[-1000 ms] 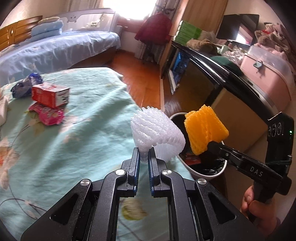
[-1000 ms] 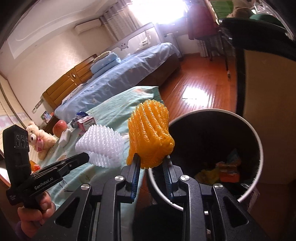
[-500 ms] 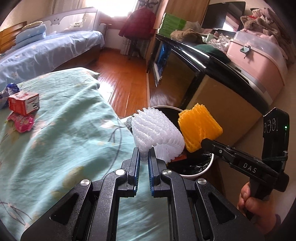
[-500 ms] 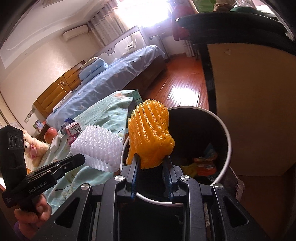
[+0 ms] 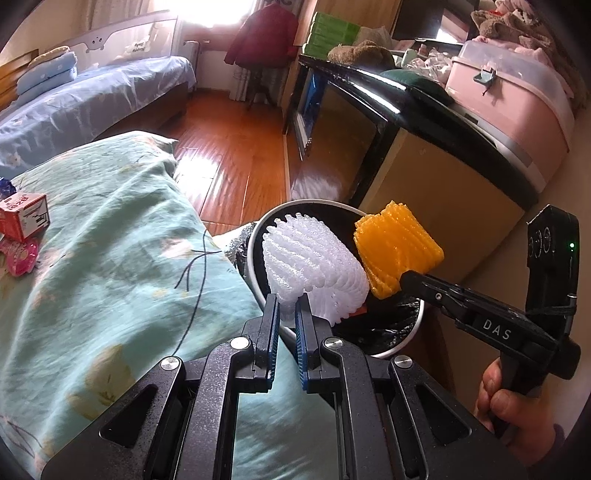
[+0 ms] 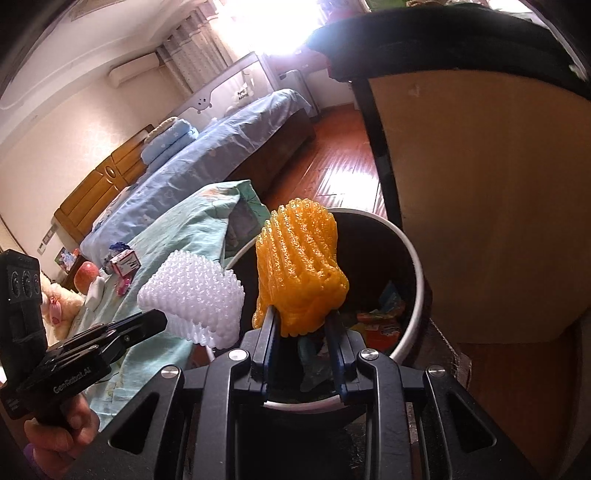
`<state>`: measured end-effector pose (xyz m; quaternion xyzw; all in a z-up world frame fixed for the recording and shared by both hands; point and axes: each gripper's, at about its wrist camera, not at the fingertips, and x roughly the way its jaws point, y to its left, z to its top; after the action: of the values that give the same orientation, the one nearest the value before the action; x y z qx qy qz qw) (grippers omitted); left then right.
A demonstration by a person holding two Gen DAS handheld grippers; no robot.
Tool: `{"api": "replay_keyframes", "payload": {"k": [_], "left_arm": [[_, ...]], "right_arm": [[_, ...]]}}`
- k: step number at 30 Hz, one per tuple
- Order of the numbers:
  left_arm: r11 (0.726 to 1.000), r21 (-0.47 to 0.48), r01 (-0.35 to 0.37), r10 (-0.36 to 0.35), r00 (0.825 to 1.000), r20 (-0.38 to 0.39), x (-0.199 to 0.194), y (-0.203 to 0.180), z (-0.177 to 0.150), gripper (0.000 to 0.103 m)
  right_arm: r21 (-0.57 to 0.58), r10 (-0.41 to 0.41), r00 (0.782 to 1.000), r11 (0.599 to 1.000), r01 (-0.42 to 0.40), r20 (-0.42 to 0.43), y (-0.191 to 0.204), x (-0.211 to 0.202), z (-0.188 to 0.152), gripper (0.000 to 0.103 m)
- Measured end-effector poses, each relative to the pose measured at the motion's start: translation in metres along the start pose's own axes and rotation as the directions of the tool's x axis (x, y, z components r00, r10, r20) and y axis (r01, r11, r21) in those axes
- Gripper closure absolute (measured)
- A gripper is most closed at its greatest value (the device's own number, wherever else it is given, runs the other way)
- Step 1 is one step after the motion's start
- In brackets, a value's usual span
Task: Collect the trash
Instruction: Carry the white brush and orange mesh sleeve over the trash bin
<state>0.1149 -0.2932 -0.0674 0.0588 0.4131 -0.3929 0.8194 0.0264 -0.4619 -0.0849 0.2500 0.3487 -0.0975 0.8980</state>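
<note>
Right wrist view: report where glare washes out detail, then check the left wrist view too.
Right wrist view: the window is blown white, with glare streaking the wood floor; left wrist view: the window is overexposed, a bright patch lies on the floor, and the edges bend with fisheye.

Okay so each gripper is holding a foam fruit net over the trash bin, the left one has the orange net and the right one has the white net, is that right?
Not quite: the colours are swapped. The left gripper holds the white foam net, as the left wrist view shows, and the right gripper holds the orange foam net. Both are over the trash bin.
</note>
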Motion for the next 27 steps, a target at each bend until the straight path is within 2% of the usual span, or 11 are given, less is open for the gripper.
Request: {"api": "replay_keyframes", "payload": {"k": [23,24,27], "left_arm": [[1.000,0.021,-0.017,0.018,0.998,-0.066,0.035,-0.012,0.014,0.094],[1.000,0.019,-0.021,0.022,0.997,-0.070,0.036,-0.012,0.015,0.093],[1.000,0.007,-0.022,0.023,0.996,-0.082,0.037,-0.010,0.015,0.079]], "right_arm": [[0.004,-0.039,0.998,0.999,0.039,-0.039,-0.013,0.022,0.009,0.074],[0.007,-0.038,0.998,0.999,0.038,-0.041,-0.014,0.022,0.009,0.073],[0.021,-0.029,0.999,0.999,0.029,-0.040,-0.016,0.021,0.010,0.062]]}}
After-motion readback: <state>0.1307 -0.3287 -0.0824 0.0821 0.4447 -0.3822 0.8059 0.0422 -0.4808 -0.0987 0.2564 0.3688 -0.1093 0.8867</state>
